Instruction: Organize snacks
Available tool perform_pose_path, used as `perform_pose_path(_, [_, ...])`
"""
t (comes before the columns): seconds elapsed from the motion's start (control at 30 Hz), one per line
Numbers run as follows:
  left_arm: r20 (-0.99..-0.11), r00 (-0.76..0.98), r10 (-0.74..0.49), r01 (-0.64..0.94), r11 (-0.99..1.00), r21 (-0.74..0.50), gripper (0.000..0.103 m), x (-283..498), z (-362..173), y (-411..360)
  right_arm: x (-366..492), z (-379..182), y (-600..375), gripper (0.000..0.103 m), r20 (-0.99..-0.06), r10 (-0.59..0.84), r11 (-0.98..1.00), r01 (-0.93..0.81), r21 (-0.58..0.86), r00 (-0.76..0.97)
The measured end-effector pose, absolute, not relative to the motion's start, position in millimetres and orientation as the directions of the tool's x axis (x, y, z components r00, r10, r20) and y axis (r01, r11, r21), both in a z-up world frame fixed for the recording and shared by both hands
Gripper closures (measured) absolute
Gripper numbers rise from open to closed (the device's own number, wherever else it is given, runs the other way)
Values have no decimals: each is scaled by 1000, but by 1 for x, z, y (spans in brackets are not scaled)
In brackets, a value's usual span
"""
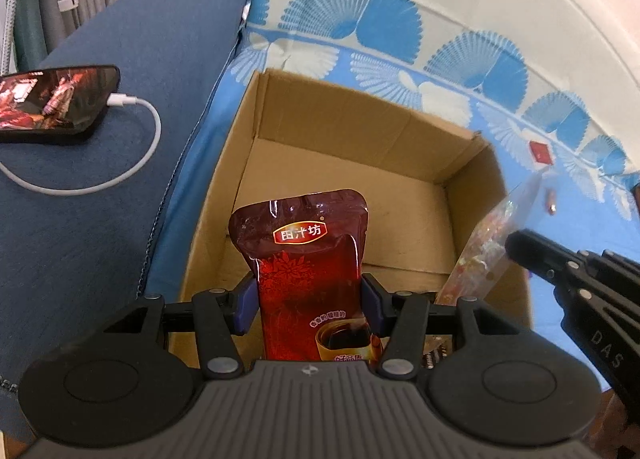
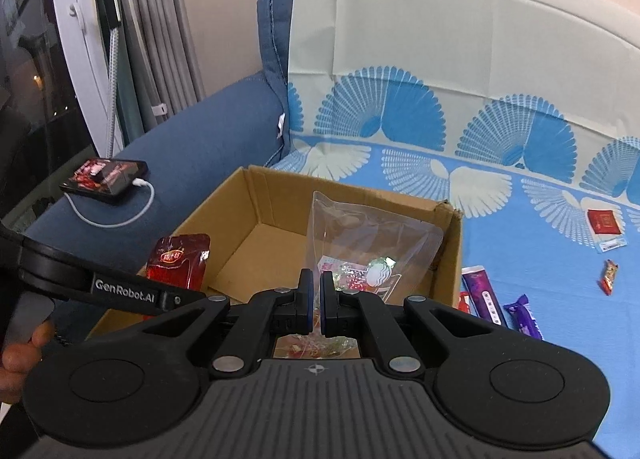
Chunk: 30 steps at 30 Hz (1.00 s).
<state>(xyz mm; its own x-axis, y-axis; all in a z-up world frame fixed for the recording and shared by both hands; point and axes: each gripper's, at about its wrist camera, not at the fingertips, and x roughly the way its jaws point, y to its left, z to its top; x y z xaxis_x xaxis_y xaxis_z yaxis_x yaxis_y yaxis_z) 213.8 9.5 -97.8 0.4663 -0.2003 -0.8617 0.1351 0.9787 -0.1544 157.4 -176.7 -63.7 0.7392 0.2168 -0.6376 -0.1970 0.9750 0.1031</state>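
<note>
An open cardboard box (image 1: 348,131) (image 2: 248,235) stands on a blue patterned bedsheet. My left gripper (image 1: 310,307) is shut on a dark red drink pouch (image 1: 308,259), held upright over the box's near side; the same pouch (image 2: 178,261) shows at the left in the right wrist view. My right gripper (image 2: 316,299) is shut on a clear bag of candies (image 2: 368,247), which hangs over the box's right part. From the left wrist view that bag (image 1: 484,247) and the right gripper (image 1: 520,247) sit at the box's right wall.
A phone (image 1: 52,99) (image 2: 106,175) on a white charging cable lies on the blue cushion left of the box. Loose snacks lie right of the box: a red packet (image 2: 606,223), a purple box (image 2: 482,295), a purple wrapper (image 2: 524,317), a small red candy (image 2: 608,277).
</note>
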Motion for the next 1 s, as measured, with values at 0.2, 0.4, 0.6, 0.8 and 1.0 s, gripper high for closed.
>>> perform_pose_path(0.2, [-874,471,-118,97,992,-81,5,235,-115,7,192,-83,-174,96,-681,257,966,-188,176,686])
perform_pose_path(0.4, [-873,476,-109,118,991,-59,0,219,-111,3,192,-77,-186,29,-644,267,957,-117,265,717])
perform_pose_path(0.6, [-869,483,-105,79,994,-77,0,179,-94,11,153,-75,-192,23,-694,235,967,-94,236,681])
perform_pose_path(0.8, [-857,512,-64,-2,997,-75,0,138,-78,22,94,-69,-187,12,-720,155,984,-40,175,676])
perform_pose_path(1.0, [-850,523,-63,27,998,-57,0,99,-68,20,42,-54,-176,7,-700,137,990,-66,128,701])
